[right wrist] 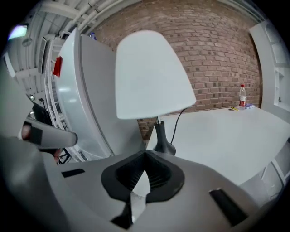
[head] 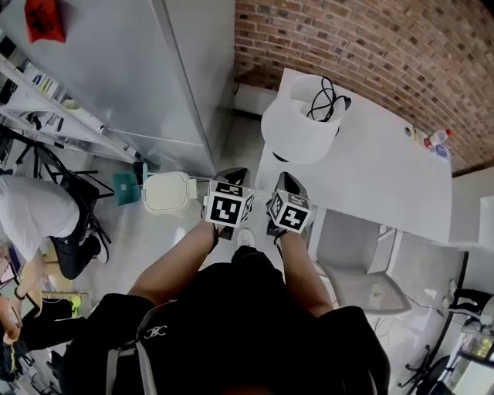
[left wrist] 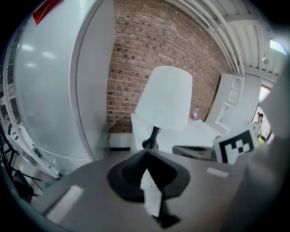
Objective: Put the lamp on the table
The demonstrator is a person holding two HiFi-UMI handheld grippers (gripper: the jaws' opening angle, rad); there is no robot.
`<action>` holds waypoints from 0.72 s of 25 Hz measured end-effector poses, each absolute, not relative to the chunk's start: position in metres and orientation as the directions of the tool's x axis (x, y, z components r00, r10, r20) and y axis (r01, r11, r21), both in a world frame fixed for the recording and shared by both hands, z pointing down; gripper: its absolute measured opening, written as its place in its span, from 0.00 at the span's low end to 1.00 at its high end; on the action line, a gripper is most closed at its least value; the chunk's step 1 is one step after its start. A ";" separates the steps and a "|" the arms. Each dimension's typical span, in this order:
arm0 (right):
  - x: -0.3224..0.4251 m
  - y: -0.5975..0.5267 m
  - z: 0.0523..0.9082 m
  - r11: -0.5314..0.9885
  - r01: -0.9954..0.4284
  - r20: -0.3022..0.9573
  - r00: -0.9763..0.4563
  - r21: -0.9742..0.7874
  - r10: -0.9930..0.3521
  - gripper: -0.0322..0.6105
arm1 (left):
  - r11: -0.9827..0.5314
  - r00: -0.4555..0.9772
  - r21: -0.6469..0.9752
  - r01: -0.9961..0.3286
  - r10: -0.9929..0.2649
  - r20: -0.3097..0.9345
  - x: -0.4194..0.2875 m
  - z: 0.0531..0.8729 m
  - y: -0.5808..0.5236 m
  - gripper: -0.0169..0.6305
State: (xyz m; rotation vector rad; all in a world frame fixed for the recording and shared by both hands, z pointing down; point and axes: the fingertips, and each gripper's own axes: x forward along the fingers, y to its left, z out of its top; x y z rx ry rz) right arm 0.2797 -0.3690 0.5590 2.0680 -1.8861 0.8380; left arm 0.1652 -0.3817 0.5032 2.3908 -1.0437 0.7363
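Left tongs (left wrist: 146, 155), right tongs (right wrist: 145, 156) closed, empty

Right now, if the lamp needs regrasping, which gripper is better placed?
Right, probably. The right gripper sits at the edge of the table with the lamp straight ahead, its stem close in the right gripper view. The left gripper hangs over the floor, off the table. Both are shut and empty.

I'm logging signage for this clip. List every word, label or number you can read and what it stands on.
No text reads clearly.
Red tag on the grey cabinet: dark marks, too blurred to read.
Bottle on the table: label too small to read.
Black shirt: white emblem, no legible letters.
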 end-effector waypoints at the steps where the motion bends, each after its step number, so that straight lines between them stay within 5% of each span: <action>1: 0.274 -0.363 0.545 -0.150 -0.962 0.521 0.011 -0.226 -0.853 0.05 | -0.637 0.582 0.160 -0.754 -0.536 0.611 0.163 0.498 -0.375 0.02; 18: 0.149 -0.237 0.380 -0.007 -0.973 0.201 -0.041 -0.233 -0.979 0.05 | -0.717 0.699 0.119 -0.687 -0.607 0.377 0.075 0.394 -0.262 0.02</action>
